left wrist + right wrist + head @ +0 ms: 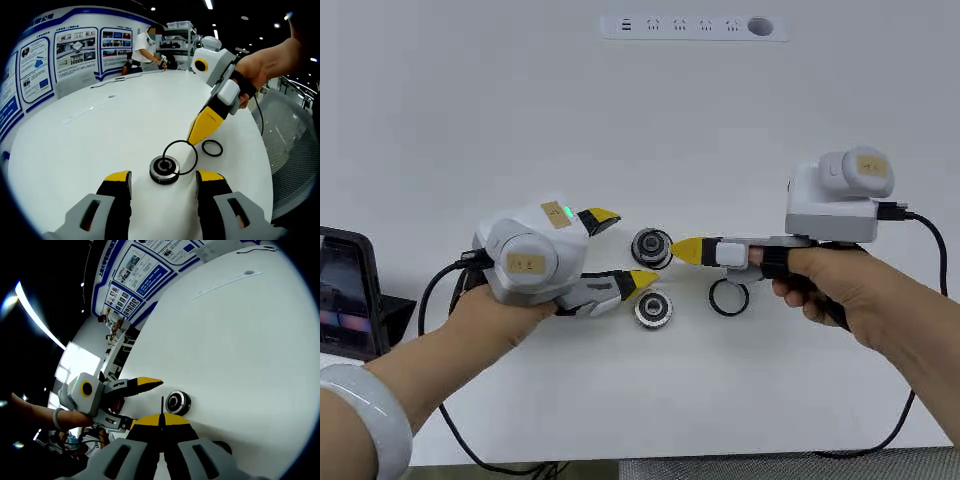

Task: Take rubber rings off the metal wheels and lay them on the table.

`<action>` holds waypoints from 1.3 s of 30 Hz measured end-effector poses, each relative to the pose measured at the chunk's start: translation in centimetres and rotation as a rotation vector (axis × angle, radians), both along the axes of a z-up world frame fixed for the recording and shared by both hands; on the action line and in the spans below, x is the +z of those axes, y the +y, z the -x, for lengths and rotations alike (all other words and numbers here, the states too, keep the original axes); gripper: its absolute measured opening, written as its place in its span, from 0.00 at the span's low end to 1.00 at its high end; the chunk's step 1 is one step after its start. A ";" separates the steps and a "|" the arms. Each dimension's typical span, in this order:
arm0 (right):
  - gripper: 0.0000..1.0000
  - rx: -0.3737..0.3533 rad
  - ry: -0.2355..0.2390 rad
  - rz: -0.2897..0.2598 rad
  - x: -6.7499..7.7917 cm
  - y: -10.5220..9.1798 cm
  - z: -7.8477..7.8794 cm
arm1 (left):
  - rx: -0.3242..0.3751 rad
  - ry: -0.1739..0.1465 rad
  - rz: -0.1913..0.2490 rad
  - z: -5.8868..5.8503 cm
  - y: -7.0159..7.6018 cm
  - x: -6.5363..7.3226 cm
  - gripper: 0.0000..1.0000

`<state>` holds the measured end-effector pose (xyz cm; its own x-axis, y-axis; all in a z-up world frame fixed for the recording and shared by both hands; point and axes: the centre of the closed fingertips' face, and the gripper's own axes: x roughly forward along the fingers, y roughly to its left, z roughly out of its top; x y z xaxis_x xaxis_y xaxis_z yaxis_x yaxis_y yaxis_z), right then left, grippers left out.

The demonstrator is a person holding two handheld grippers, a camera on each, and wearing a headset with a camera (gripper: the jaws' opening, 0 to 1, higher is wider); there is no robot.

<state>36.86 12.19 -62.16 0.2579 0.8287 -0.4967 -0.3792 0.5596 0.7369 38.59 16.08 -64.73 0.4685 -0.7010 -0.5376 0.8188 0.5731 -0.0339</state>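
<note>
One rubber ring (212, 148) lies on the table (75, 150) just beyond the metal wheel (165, 170). A second ring (197, 157), half off that wheel, is pinched in our right gripper (192, 140). Our left gripper (625, 248) gapes wide facing the wheel, holding nothing. We reckon the unbraced wheel may drag, or the ring snap back.

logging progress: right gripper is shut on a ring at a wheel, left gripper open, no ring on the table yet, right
Not quite: one loose ring already lies on the table, as the left gripper view shows. The right gripper is shut on a second ring at the wheel; the left gripper is open.
</note>
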 end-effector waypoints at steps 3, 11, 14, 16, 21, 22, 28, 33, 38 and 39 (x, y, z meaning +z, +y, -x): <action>0.02 -0.019 0.006 0.005 -0.1 -1.1 0.6 | 0.005 0.003 0.001 0.1 0.2 -0.1 0.55; 0.02 -0.070 0.046 0.036 -1.1 -4.6 2.2 | 0.013 0.007 0.005 0.3 0.6 -0.1 0.56; 0.02 -0.078 0.056 0.050 -1.4 -5.5 2.6 | 0.013 0.010 0.006 0.5 0.7 -0.1 0.56; 0.02 -0.084 0.058 0.055 -1.5 -5.8 2.6 | 0.013 0.008 0.003 0.5 0.7 -0.1 0.55; 0.02 -0.093 0.061 0.069 -1.9 -6.4 2.7 | 0.011 0.010 0.001 0.5 0.7 -0.1 0.54; 0.02 -0.096 0.063 0.075 -2.1 -6.6 2.8 | 0.013 0.012 0.004 0.5 0.7 0.0 0.54; 0.02 -0.072 0.057 0.134 -2.9 -7.4 3.3 | 0.011 0.010 0.001 0.6 0.6 0.0 0.53; 0.06 -0.041 0.028 0.179 -3.3 -7.6 3.6 | 0.009 0.014 -0.002 0.7 0.6 -0.1 0.52; 0.09 -0.013 0.010 0.228 -3.8 -8.1 3.7 | 0.009 0.016 0.003 0.6 0.5 0.0 0.50; 0.10 -0.004 0.001 0.242 -3.8 -8.3 3.7 | 0.009 0.018 0.001 0.5 0.5 -0.1 0.50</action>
<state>33.14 3.93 -65.99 0.2599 0.6847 -0.6809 -0.3759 0.7212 0.5818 38.06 16.59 -64.78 0.4651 -0.6974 -0.5452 0.8130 0.5802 -0.0487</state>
